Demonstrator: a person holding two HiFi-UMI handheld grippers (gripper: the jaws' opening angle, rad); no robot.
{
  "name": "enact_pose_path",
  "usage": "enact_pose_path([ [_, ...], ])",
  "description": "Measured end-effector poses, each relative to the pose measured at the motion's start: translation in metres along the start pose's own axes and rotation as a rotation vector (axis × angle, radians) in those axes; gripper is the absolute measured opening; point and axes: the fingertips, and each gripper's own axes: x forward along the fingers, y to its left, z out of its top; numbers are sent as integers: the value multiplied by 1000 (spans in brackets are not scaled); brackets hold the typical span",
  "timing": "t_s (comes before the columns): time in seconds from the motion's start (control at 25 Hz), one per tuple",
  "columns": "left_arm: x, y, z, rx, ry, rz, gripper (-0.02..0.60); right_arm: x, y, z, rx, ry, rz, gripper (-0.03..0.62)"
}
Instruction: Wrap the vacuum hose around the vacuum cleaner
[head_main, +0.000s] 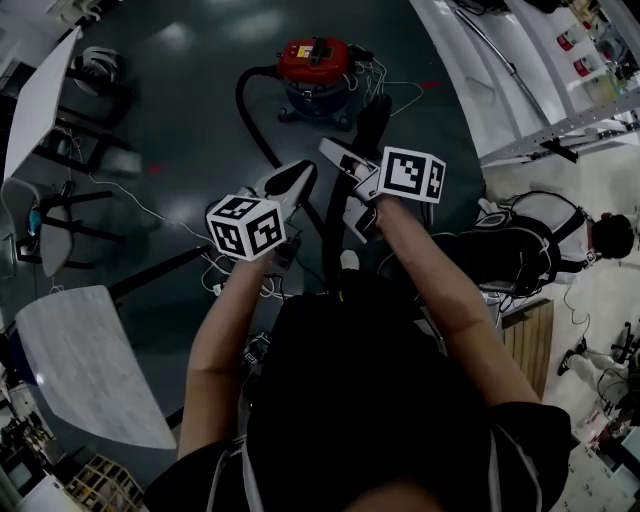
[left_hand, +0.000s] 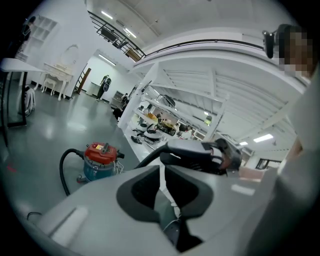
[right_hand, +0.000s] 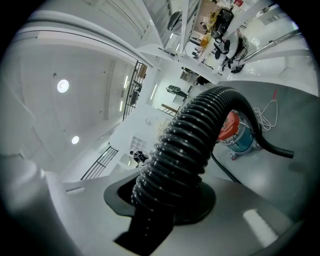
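Vacuum cleaner, hose and two hand-held grippers

One vacuum cleaner (head_main: 315, 75), red lid over blue drum, stood on the dark floor (head_main: 180, 110) well ahead of the person. One black ribbed vacuum hose (head_main: 255, 125) curved from its left side across the floor to the right gripper (head_main: 350, 185), whose jaws were clamped around it. Left gripper (head_main: 300, 178): jaws closed together, nothing between them. Both forearms (head_main: 225, 320) were stretched forward, the two grippers side by side, pointing slightly downward towards the cleaner.
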Motion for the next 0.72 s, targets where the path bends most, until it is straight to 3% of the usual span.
enact_pose_path([
  [0.72,45,-25,31,70,1,-60,54,2,-13,68,-81,-3,-23,138],
])
